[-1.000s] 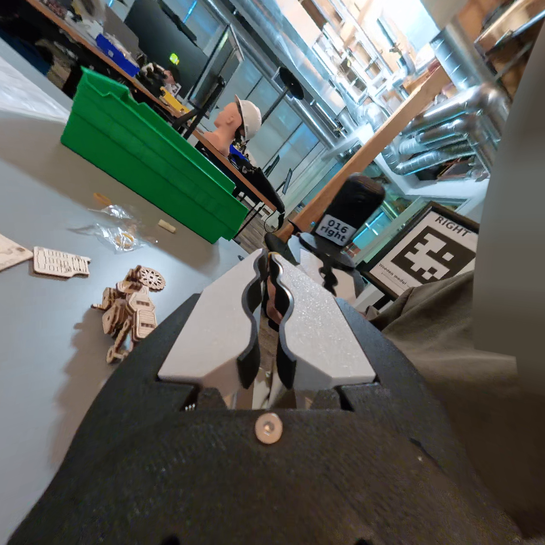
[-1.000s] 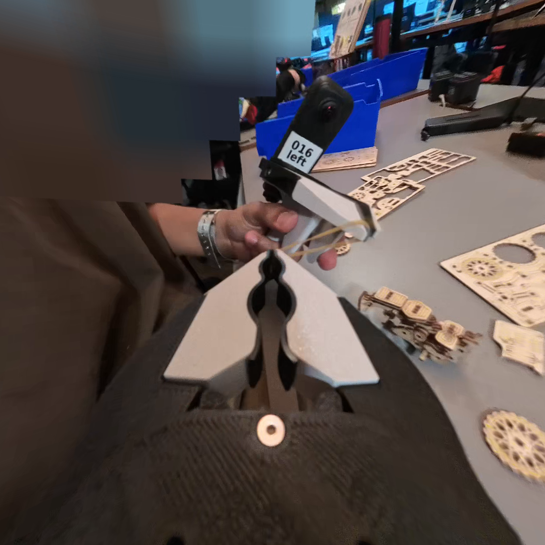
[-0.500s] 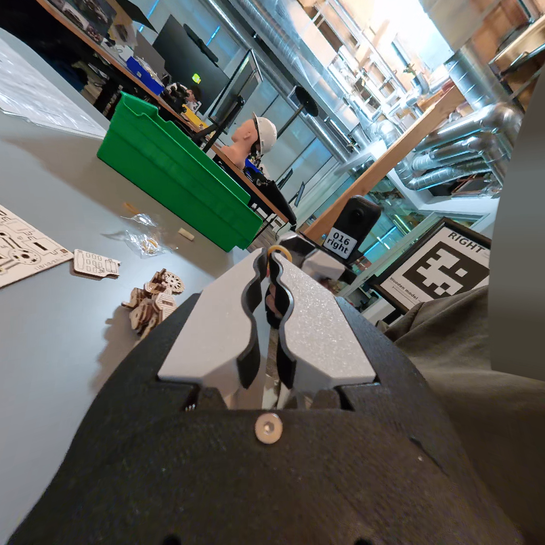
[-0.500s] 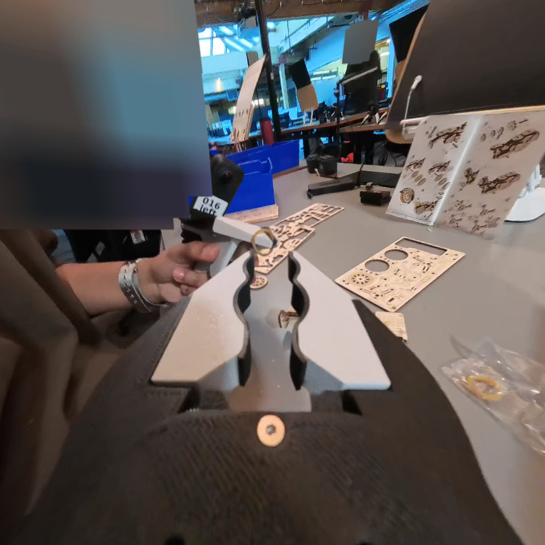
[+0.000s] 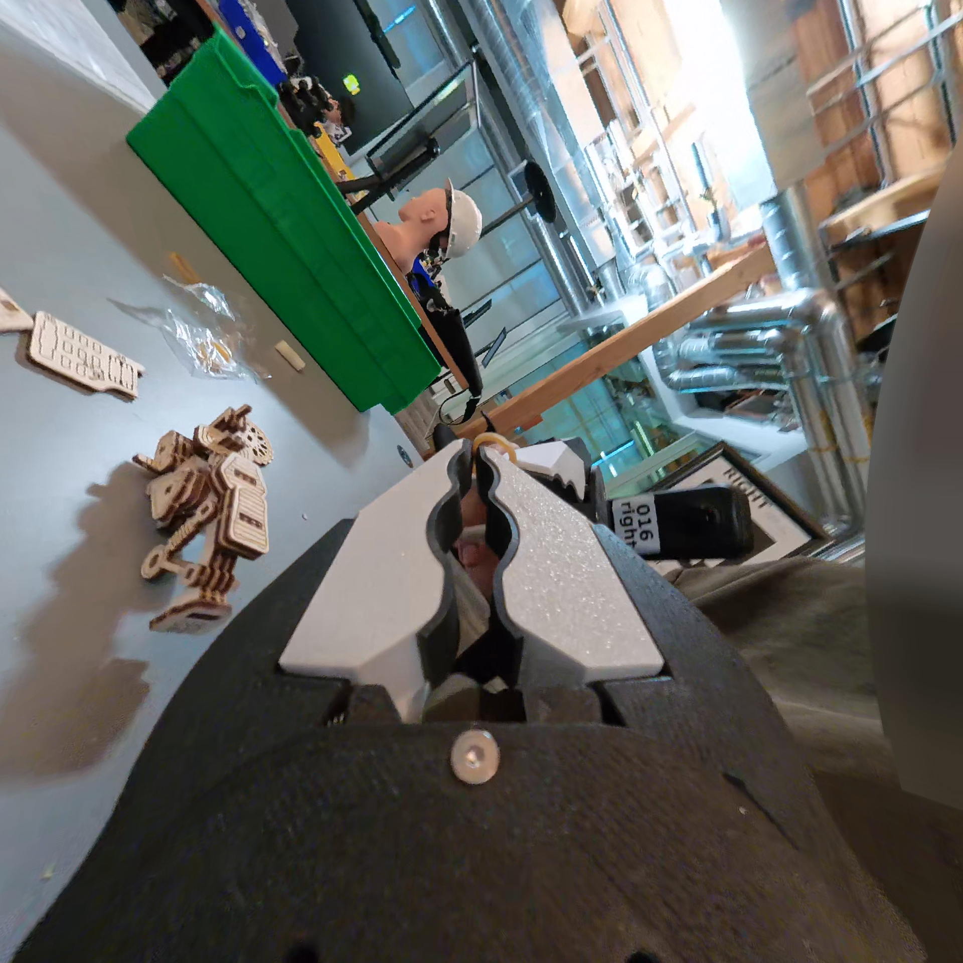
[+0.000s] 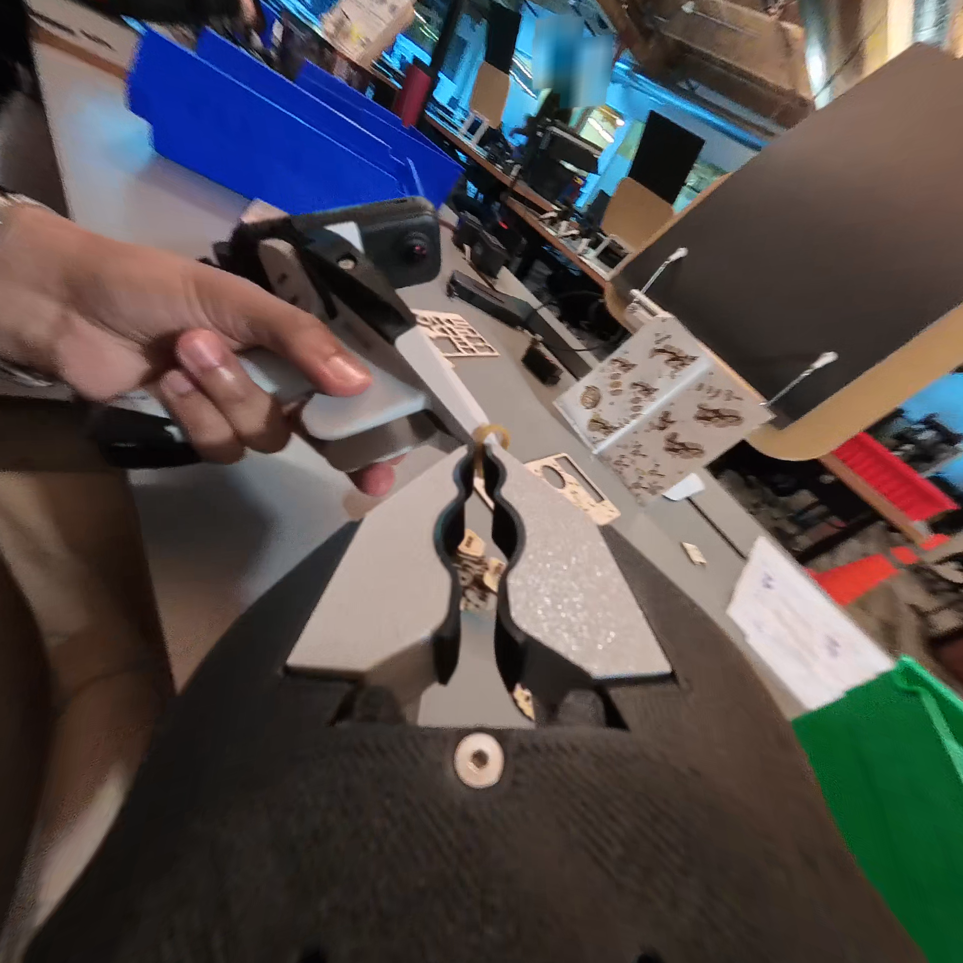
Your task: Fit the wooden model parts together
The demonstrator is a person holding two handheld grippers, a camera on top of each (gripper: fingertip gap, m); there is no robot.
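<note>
A small yellow rubber band (image 5: 492,444) sits at the tip of my left gripper (image 5: 475,458), whose jaws are shut on it. My right gripper (image 6: 482,452) meets it tip to tip and is shut on the same band (image 6: 492,433), above the table. The right gripper's fingers (image 5: 547,463) show just beyond the left's tips. A hand (image 6: 172,338) holds the left gripper. The part-built wooden model (image 5: 208,500) lies on the grey table (image 5: 78,521) to the left, untouched. In the right wrist view it shows through the finger gap (image 6: 477,568).
A green bin (image 5: 281,219) stands behind the model, with a clear plastic bag (image 5: 203,333) and a small wooden sheet (image 5: 83,354) in front. Blue bins (image 6: 271,135), cut wooden sheets (image 6: 573,490), an instruction stand (image 6: 662,401) and a paper (image 6: 802,620) lie around. My left and right fingertips are right by each other.
My right gripper was open and apart from the left; it has closed on the rubber band at the left gripper's tip. Both grippers have tilted.
</note>
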